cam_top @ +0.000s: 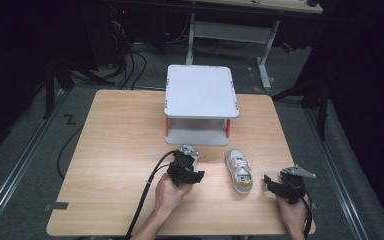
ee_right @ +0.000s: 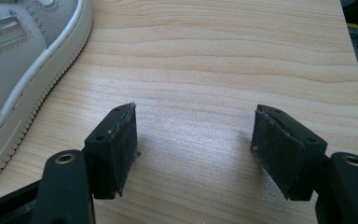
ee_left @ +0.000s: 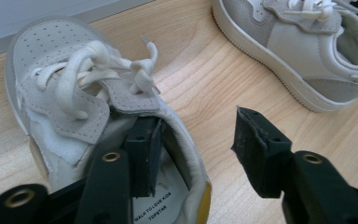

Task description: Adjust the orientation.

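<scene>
The left gripper [ee_left: 196, 140] straddled the near shoe's [ee_left: 70, 102] collar, fingers apart, not pinching; lift straight out without snagging. The right gripper [ee_right: 196, 149] stood wide, empty.

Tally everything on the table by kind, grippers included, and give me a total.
Shoes: 2, one at the left gripper, with a jaw inside its opening, and one lying between the grippers.
Shelf stands: 1, white, two-tier, at the table's far edge.
Handheld grippers: 2, left gripper and right gripper.
Total: 5
</scene>
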Motion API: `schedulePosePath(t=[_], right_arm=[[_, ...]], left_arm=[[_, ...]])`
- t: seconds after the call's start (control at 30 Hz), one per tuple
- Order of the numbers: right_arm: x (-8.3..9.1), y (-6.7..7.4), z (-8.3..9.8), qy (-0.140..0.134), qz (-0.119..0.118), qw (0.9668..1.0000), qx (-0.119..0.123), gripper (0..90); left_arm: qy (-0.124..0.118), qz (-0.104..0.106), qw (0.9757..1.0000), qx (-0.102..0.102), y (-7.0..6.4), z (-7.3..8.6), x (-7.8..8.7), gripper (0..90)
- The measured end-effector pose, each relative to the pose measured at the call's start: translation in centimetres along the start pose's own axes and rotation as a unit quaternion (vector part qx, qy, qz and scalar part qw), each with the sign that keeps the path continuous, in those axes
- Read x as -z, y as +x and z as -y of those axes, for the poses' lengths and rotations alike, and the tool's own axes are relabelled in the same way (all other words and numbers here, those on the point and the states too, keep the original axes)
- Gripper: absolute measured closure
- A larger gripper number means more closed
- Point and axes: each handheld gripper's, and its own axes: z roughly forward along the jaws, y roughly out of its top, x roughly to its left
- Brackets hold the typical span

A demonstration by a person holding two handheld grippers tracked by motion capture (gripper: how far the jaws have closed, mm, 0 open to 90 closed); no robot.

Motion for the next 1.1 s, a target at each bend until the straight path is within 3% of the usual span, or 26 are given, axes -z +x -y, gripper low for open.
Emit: schedulePosePath(t=[0.27, 0.33, 0.53, 0.7, 1.1], right_arm=[[0.0, 0.0, 0.0, 0.0, 0.0, 1.0, 0.0, 31.6], [0.0, 0.0, 0.0, 0.0, 0.0, 1.0, 0.0, 31.6], [0.0, 0.0, 0.0, 0.0, 0.0, 1.0, 0.0, 31.6], [0.0, 0.0, 0.0, 0.0, 0.0, 1.0, 0.0, 31.6], [0.0, 0.0, 0.0, 0.0, 0.0, 1.0, 0.0, 31.6]], left_arm=[[-0.01, 0.01, 0.9999, -0.007, 0.3, 0.3, 0.8, 45.4], [-0.015, 0.011, 0.9998, 0.0, 0.3, 0.3, 1.0, 45.1], [-0.022, -0.007, 0.9997, -0.012, 0.2, 0.5, 1.5, 43.3], [-0.061, -0.002, 0.998, -0.014, 0.7, 0.5, 3.2, 43.2], [-0.092, -0.019, 0.9955, -0.005, 2.3, 0.7, 5.5, 39.6]])
